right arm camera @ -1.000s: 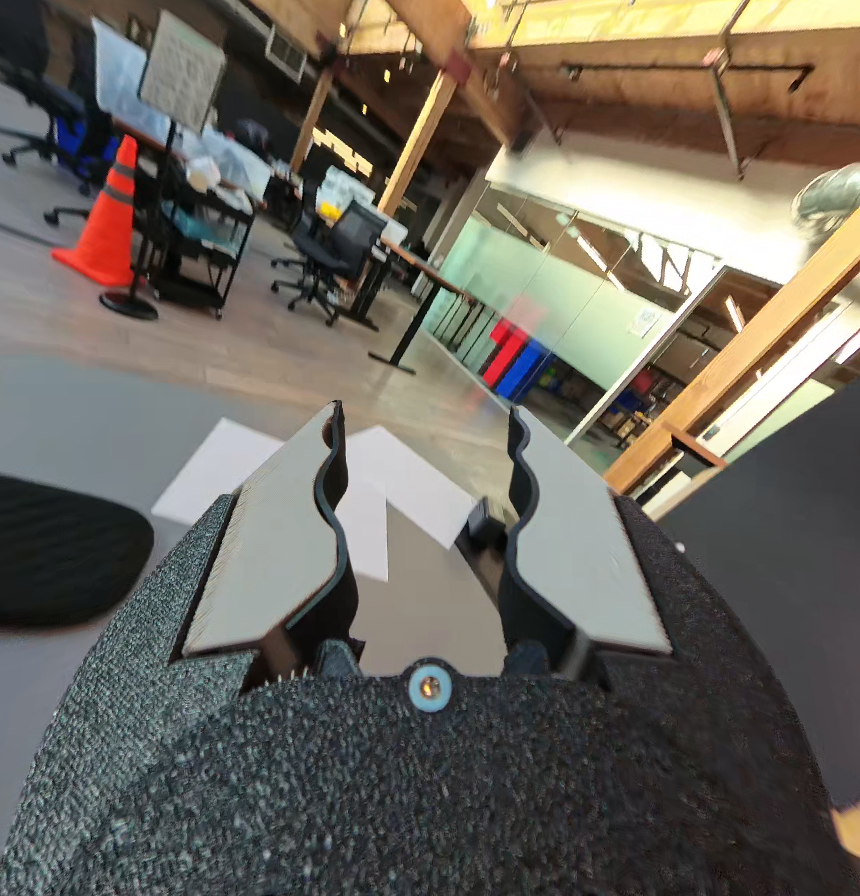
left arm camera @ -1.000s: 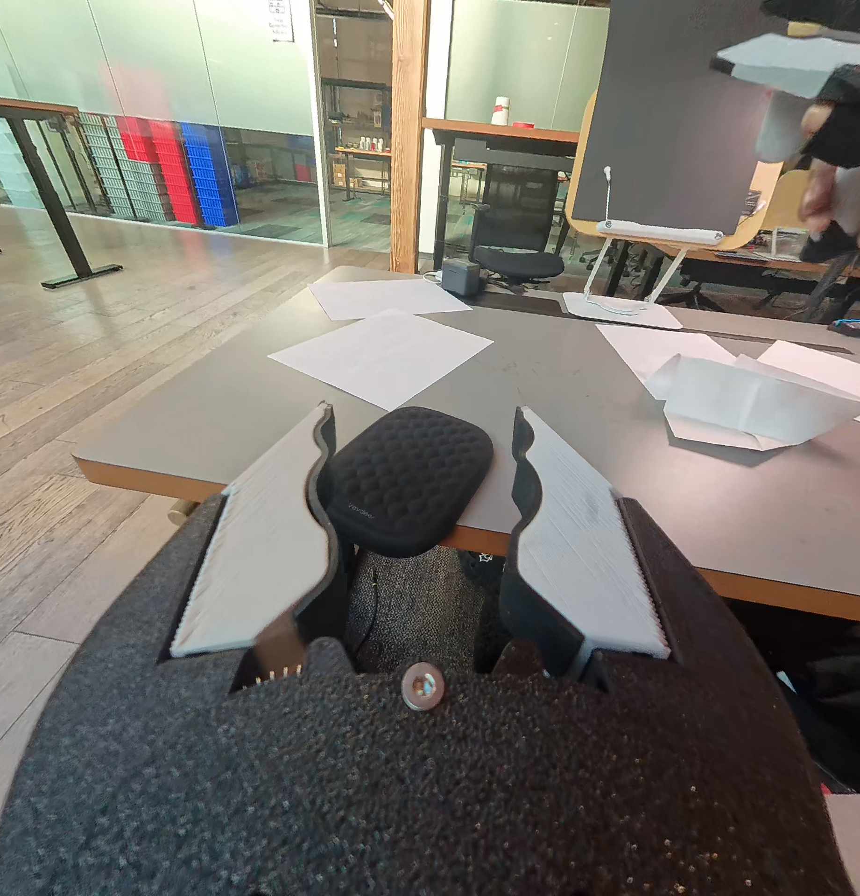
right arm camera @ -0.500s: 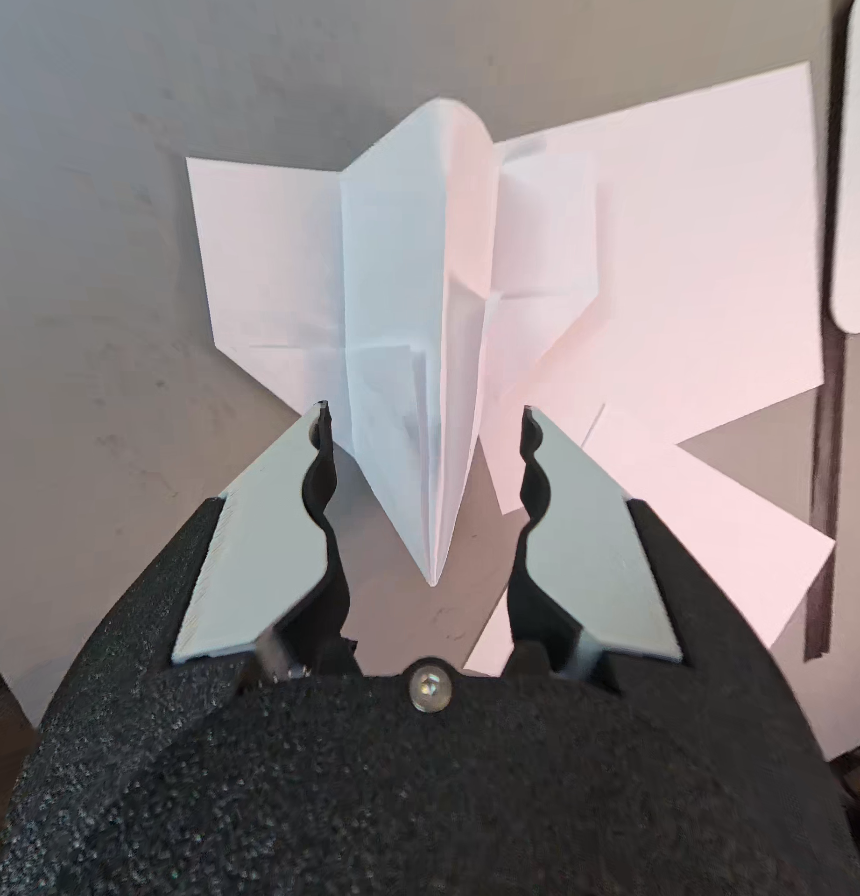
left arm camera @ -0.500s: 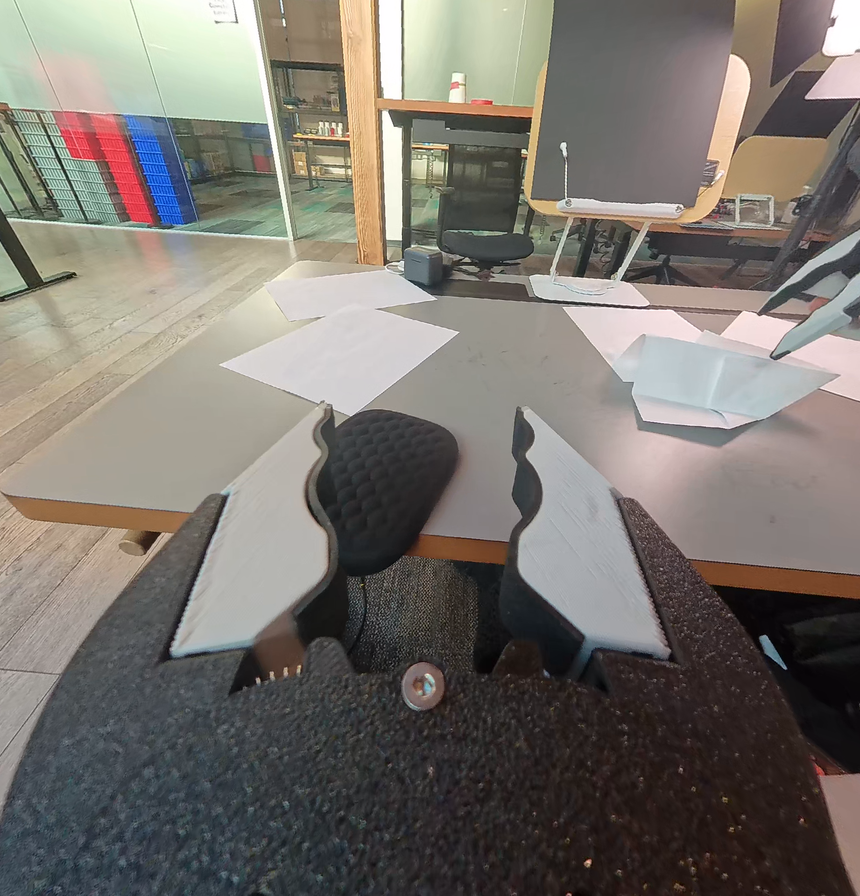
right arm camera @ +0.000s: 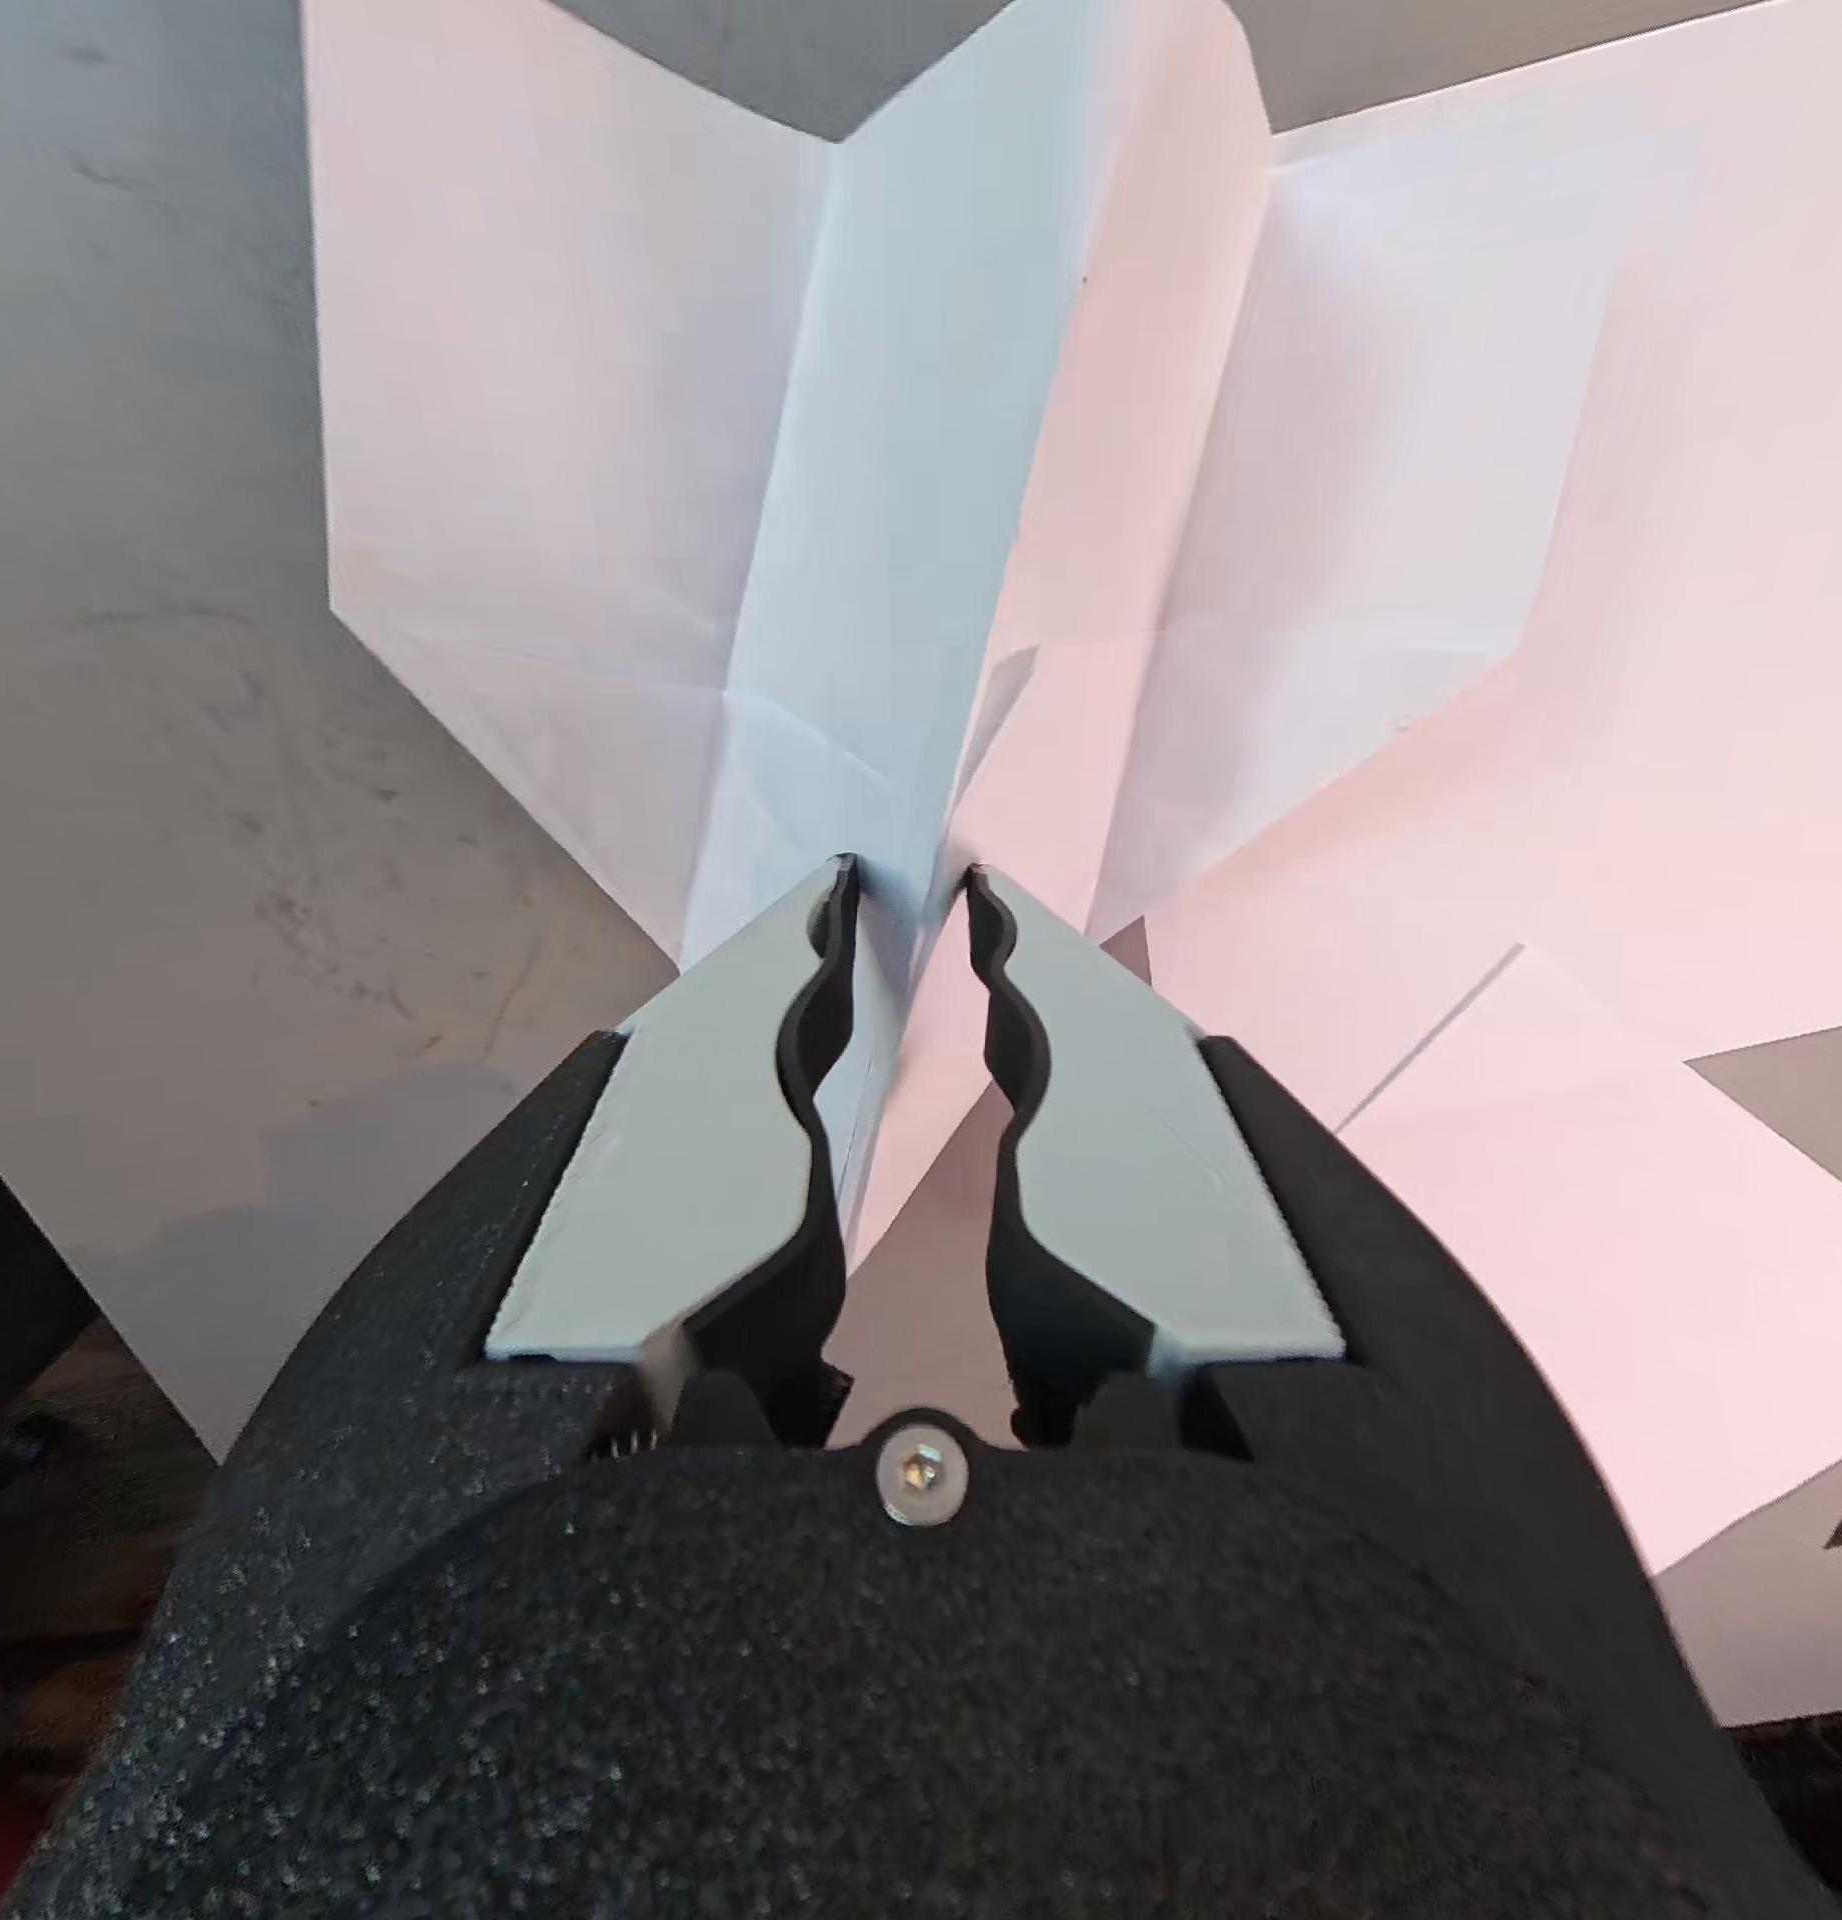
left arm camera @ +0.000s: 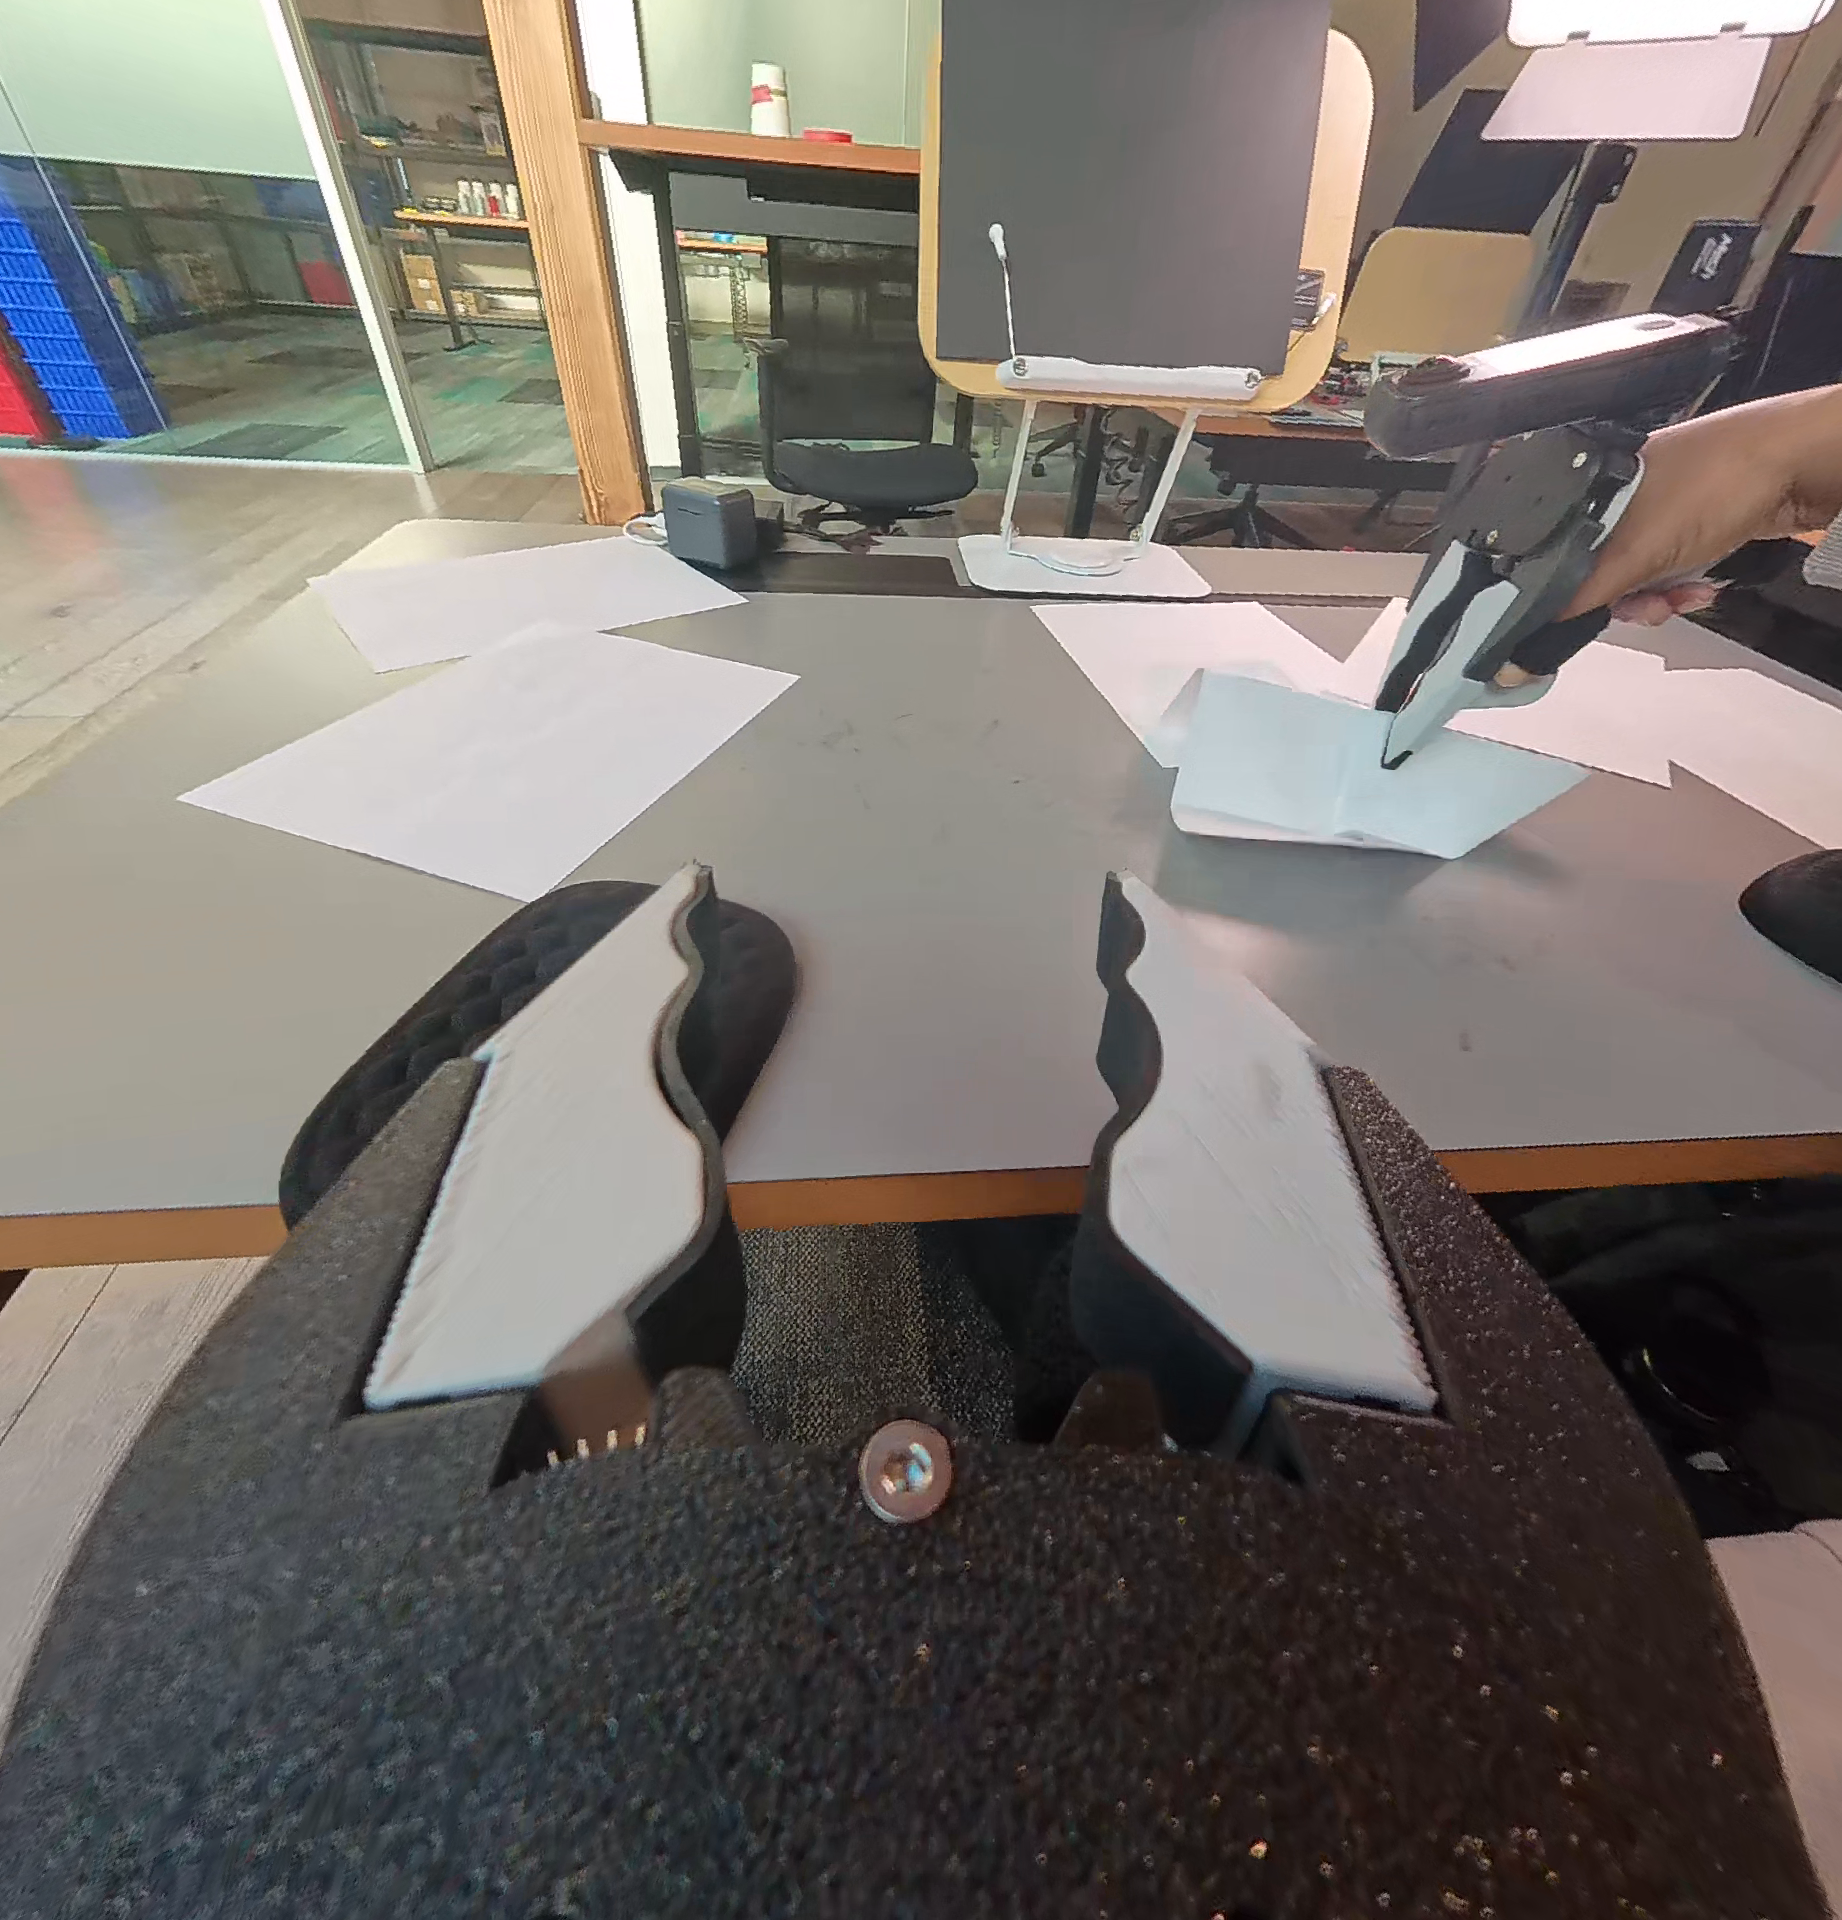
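Observation:
A white folded paper [left arm camera: 1301, 769] with a raised middle fold lies on the grey table [left arm camera: 948, 810] at the right. My right gripper [left arm camera: 1400, 753], held by a hand [left arm camera: 1727, 499], points down onto it. In the right wrist view the folded paper [right arm camera: 896, 520] runs up between the jaws of my right gripper [right arm camera: 909, 868], which are closed in on its raised fold near the pointed end. My left gripper [left arm camera: 901, 873] is open and empty, above the table's front edge. A black padded rest [left arm camera: 397, 1060] lies under its left finger.
Two flat white sheets [left arm camera: 501, 748] [left arm camera: 522, 613] lie at the table's left, with more sheets [right arm camera: 1519, 727] under and beside the folded paper. A second black pad [left arm camera: 1821, 925] is at the right edge. A dark board on a white stand [left arm camera: 1125, 177] and a small dark box [left arm camera: 709, 525] stand at the back. Tip to tip, the grippers are about 40 cm apart.
My right gripper swung down from facing the room onto the folded paper, and its jaws closed on the raised fold. My left gripper turned right and moved a little forward over the table edge.

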### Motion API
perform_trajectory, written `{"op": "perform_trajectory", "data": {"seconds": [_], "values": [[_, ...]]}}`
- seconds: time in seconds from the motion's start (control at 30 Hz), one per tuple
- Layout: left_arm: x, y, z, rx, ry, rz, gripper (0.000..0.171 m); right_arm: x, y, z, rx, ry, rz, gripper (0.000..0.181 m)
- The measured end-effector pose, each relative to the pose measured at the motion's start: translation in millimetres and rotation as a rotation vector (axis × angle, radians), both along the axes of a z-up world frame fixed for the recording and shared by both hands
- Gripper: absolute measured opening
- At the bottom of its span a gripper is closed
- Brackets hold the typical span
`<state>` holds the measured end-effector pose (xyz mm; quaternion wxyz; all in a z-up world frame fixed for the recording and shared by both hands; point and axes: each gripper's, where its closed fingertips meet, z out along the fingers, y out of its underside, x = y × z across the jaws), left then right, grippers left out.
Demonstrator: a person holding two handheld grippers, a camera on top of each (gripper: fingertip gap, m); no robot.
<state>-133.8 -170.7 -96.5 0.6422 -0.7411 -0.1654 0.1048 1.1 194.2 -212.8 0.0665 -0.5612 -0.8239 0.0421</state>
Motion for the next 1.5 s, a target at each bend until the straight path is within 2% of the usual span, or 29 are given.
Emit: {"op": "perform_trajectory", "data": {"seconds": [0.1, 0.2, 0.37, 0.43, 0.53, 0.67, 0.77, 0.83, 0.93, 0.97, 1.07, 1.13, 1.2, 1.23, 1.33, 1.5], "values": [[3, 3, 0, -0.002, 0.001, -0.017, 0.073, -2, -10, 5, -0.03, 0.041, 0.011, 0.006], [4, 4, 0, -0.001, -0.001, -0.028, 0.073, -15, -27, 23, -0.069, 0.175, 0.033, 0.0], [12, 7, 1, 0.011, -0.02, -0.059, 0.073, -43, -63, 74, -0.1, 0.49, 0.071, 0.0], [16, 7, 1, 0.016, -0.027, -0.073, 0.073, -58, -80, 106, -0.125, 0.696, 0.068, 0.0], [25, 10, 1, 0.025, -0.044, -0.107, 0.073, -70, -119, 166, -0.279, 1.087, 0.058, 0.0], [43, 16, 12, 0.097, -0.068, -0.206, 0.072, -49, -193, 227, -0.606, 1.56, 0.072, 0.0], [57, 18, 24, 0.145, -0.037, -0.286, 0.066, -24, -257, 242, -0.844, 1.803, 0.135, 0.0], [74, 17, 33, 0.185, -0.031, -0.387, 0.057, -15, -290, 243, -0.962, 1.912, 0.169, 0.0], [99, 7, 54, 0.311, -0.093, -0.567, 0.048, -6, -327, 259, -1.227, 1.948, 0.224, 0.0], [104, 2, 62, 0.365, -0.105, -0.607, 0.046, -5, -334, 265, -1.267, 1.957, 0.23, 0.0], [116, -17, 90, 0.514, -0.148, -0.73, 0.032, -5, -358, 264, -1.263, 1.916, 0.32, 0.0], [120, -24, 98, 0.538, -0.16, -0.774, 0.022, -2, -368, 261, -1.316, 1.882, 0.349, 0.0], [121, -29, 102, 0.545, -0.132, -0.788, 0.006, 0, -374, 257, -1.289, 1.873, 0.37, 0.0], [122, -31, 102, 0.535, -0.117, -0.801, 0.0, -1, -374, 255, -1.25, 1.871, 0.37, 0.0], [122, -36, 97, 0.413, -0.038, -0.85, 0.0, -1, -375, 244, -1.117, 1.795, 0.437, 0.002], [116, -46, 89, 0.134, 0.164, -0.957, 0.0, -3, -383, 223, -0.91, 1.53, 0.539, 0.008]]}}
